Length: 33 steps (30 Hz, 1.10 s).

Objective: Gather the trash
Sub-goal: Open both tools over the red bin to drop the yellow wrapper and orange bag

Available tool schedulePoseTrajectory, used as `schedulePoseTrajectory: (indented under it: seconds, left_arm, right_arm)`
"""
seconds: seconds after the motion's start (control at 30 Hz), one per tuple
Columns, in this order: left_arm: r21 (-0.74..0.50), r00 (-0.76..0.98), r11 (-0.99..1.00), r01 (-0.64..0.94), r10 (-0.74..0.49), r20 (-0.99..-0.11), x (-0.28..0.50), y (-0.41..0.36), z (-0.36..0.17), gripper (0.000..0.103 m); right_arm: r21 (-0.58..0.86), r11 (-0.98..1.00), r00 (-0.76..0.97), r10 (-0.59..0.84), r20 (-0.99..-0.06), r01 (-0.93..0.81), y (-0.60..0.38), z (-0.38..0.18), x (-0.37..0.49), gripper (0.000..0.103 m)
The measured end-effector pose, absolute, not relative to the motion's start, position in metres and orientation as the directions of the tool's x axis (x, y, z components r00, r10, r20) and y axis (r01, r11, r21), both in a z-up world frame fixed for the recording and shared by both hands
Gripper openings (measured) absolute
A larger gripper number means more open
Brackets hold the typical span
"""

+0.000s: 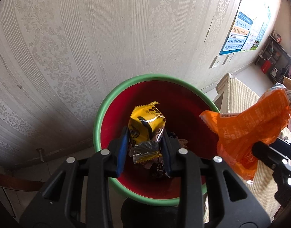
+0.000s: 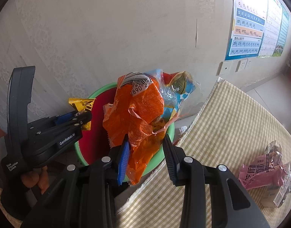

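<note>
My left gripper is clamped on a yellow wrapper, held right over the mouth of the red bin with the green rim. My right gripper pinches a crumpled orange wrapper just beside it, above the bin's edge. Pink wrappers lie on the checked tablecloth

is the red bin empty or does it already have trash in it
Not empty. In the left wrist view, crumpled wrappers lie at the bottom of the red bin, below the yellow wrapper held in the left gripper.
</note>
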<state>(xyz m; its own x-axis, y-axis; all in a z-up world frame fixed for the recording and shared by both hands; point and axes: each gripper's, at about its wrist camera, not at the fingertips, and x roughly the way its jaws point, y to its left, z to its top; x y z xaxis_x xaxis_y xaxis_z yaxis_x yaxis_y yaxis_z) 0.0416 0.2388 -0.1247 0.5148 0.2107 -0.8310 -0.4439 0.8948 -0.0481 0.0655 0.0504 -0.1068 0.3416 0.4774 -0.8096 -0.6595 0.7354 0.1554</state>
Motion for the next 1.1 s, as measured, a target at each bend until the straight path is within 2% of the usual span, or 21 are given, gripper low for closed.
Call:
schedulePoseTrajectory:
  seconds: [0.5, 0.53, 0.6, 0.67, 0.7, 0.9, 1.1]
  left_arm:
    - [-0.062, 0.465, 0.886, -0.459, 0.181, -0.866, 0.059, 0.243, -0.139, 0.032]
    - [-0.061, 0.466, 0.883, -0.465, 0.185, -0.865, 0.059, 0.244, -0.139, 0.033]
    - [-0.069, 0.470, 0.874, -0.481, 0.191, -0.862, 0.057, 0.245, -0.140, 0.048]
    - [-0.082, 0.483, 0.864, -0.497, 0.197, -0.853, 0.052, 0.247, -0.138, 0.061]
    - [-0.080, 0.484, 0.861, -0.501, 0.203, -0.851, 0.050, 0.248, -0.137, 0.063]
    - [-0.068, 0.499, 0.876, -0.478, 0.207, -0.841, 0.040, 0.237, -0.131, 0.066]
    - [-0.077, 0.536, 0.917, -0.392, 0.159, -0.829, 0.036, 0.200, -0.123, 0.068]
  right_arm:
    - [0.123, 0.731, 0.335, 0.447, -0.829, -0.671, 0.054, -0.115, 0.068, 0.035]
    - [0.121, 0.729, 0.335, 0.447, -0.829, -0.674, 0.055, -0.115, 0.068, 0.036]
    - [0.115, 0.727, 0.340, 0.448, -0.827, -0.677, 0.056, -0.115, 0.068, 0.041]
    - [0.124, 0.722, 0.343, 0.463, -0.817, -0.680, 0.056, -0.113, 0.066, 0.053]
    - [0.128, 0.721, 0.345, 0.470, -0.813, -0.681, 0.055, -0.112, 0.066, 0.055]
    - [0.164, 0.743, 0.359, 0.489, -0.795, -0.649, 0.034, -0.107, 0.062, 0.060]
    - [0.170, 0.821, 0.414, 0.440, -0.797, -0.545, -0.033, -0.108, 0.062, 0.062]
